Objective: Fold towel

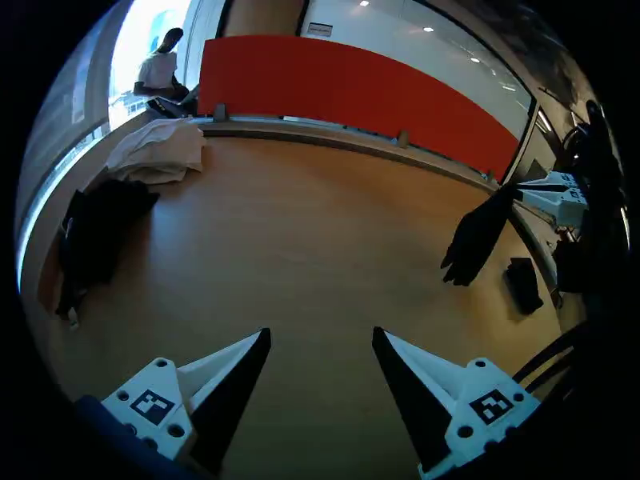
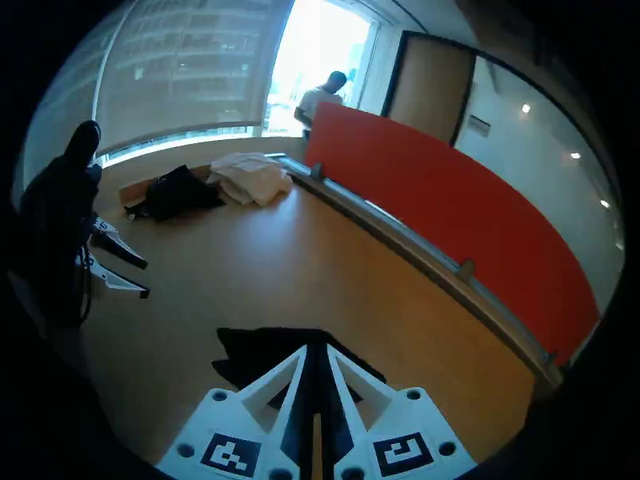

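Two grippers work over a wooden table (image 1: 320, 224): the left gripper (image 1: 320, 330) has its jaws wide apart and empty. The right gripper (image 2: 317, 348) has its jaws pressed nearly together, pinching a black towel (image 2: 248, 352), which dangles from its tips in the left gripper view. Farther off, white folded towels (image 1: 156, 152) and a dark cloth (image 1: 96, 228) lie near the table's far edge.

Hard daylight floods through a blown-out window (image 2: 320, 48) at the far end, silhouetting a person (image 2: 320, 98) there and laying a soft sheen on the wooden table (image 1: 320, 240); the black towel (image 2: 248, 352) loses all detail, and fisheye bends the red partition (image 1: 360, 88), edges dimming.
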`<state>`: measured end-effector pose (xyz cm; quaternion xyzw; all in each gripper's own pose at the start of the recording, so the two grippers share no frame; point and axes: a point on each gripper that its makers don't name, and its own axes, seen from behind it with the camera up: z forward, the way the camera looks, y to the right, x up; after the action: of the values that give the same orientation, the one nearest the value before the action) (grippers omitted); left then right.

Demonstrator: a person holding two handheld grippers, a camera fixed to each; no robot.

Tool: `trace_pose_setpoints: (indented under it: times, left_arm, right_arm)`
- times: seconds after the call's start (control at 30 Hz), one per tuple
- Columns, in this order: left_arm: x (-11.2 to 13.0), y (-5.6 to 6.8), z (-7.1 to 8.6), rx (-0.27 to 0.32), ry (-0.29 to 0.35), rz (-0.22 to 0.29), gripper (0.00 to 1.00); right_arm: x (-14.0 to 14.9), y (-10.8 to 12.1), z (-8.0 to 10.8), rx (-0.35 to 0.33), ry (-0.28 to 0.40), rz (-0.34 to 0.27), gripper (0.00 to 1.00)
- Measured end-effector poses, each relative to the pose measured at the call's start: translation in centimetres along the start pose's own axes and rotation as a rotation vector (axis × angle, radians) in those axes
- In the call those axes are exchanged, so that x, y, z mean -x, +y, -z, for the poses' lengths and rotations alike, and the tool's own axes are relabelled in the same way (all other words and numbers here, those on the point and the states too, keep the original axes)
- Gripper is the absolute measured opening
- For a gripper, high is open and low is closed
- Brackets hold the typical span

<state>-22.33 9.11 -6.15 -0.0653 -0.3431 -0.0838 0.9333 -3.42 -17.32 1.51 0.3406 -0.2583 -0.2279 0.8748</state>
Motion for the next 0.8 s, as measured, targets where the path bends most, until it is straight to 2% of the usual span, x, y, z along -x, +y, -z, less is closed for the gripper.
trace_pose_setpoints:
  times: [0.33,0.8]
  left_arm:
    - [-0.5,1.0,-0.5,0.007,-0.002,-0.016,0.94]
    - [-0.8,1.8,-0.8,-0.009,-0.009,-0.014,0.94]
  right_arm:
    - [2.1,6.1,3.8,0.062,-0.01,-0.033,0.02]
    - [6.5,14.4,7.8,0.149,-0.054,-0.052,0.02]
